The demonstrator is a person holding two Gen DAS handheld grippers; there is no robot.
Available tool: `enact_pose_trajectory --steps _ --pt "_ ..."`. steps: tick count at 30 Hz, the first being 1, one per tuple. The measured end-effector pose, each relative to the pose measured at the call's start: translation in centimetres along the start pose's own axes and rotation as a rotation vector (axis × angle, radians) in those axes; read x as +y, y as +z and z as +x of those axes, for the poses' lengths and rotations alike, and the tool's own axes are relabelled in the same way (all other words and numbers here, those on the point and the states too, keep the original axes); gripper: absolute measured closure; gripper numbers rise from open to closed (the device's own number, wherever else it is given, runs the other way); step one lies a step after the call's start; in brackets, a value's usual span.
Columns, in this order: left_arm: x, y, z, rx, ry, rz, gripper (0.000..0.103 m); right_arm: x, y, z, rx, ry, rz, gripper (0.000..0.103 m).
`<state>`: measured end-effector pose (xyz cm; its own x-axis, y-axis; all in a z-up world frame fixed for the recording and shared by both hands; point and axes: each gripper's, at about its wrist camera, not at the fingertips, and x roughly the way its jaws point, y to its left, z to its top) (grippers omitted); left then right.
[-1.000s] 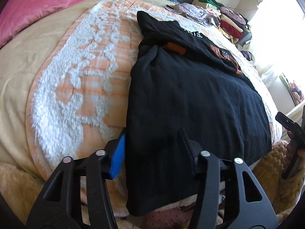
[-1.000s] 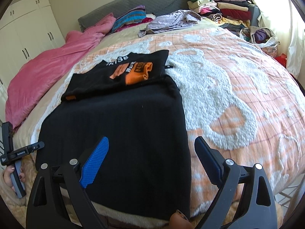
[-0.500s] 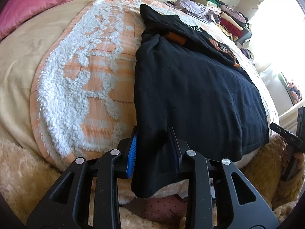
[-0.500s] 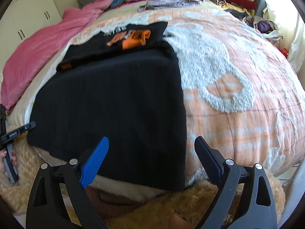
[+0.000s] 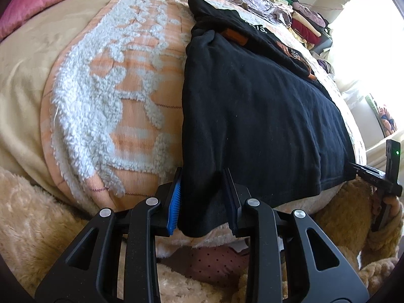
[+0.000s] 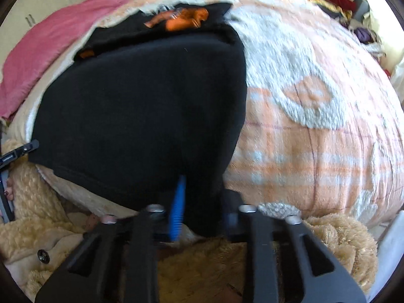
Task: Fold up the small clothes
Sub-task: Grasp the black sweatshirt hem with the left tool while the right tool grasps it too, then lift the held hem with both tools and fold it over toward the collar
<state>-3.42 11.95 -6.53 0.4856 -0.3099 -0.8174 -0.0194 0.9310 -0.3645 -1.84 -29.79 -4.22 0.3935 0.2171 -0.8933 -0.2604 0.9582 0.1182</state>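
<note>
A black garment with an orange print (image 5: 252,101) lies flat on the bed, its near hem hanging over the bed's edge. It also shows in the right wrist view (image 6: 141,106). My left gripper (image 5: 203,197) is shut on the garment's near left corner. My right gripper (image 6: 202,202) is shut on the near right corner; that view is blurred. The right gripper shows at the far right of the left wrist view (image 5: 376,176), and the left gripper at the left edge of the right wrist view (image 6: 15,154).
An orange and white fleecy blanket (image 5: 113,96) covers the bed, over a furry tan throw (image 6: 338,237). A pink duvet (image 6: 58,40) lies at the far left. Piles of folded clothes (image 5: 303,17) sit at the head of the bed.
Both grippers moved down to the garment's near hem and closed on its corners; the right one was wide open half a second ago.
</note>
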Motion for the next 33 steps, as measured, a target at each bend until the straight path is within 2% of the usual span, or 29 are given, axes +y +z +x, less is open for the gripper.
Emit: enact_pose_trajectory --steps 3,5,10,13,23,33 --pt "0.2 0.1 0.1 0.005 -0.009 -0.016 0.081 0.6 -0.1 -0.9 -0.062 0.001 -0.021 0.094" --pt "0.2 0.1 0.1 0.007 -0.008 -0.02 0.081 0.7 -0.1 -1.8 -0.114 0.031 -0.022 0.096" --pt "0.1 0.2 0.0 0.004 -0.002 -0.034 0.096 1.0 0.7 -4.0 -0.24 0.075 -0.018 0.097" --pt "0.1 0.4 -0.9 -0.012 -0.024 -0.046 0.1 0.5 1.3 -5.1 -0.288 0.086 -0.001 0.097" --pt "-1.7 3.8 -6.9 -0.17 -0.132 -0.001 0.1 -1.4 3.1 -8.1 -0.431 0.119 0.077 0.097" --pt "-2.0 8.2 -9.2 -0.299 -0.163 -0.021 0.1 -2.6 5.1 -10.7 -0.539 0.111 0.105 0.097"
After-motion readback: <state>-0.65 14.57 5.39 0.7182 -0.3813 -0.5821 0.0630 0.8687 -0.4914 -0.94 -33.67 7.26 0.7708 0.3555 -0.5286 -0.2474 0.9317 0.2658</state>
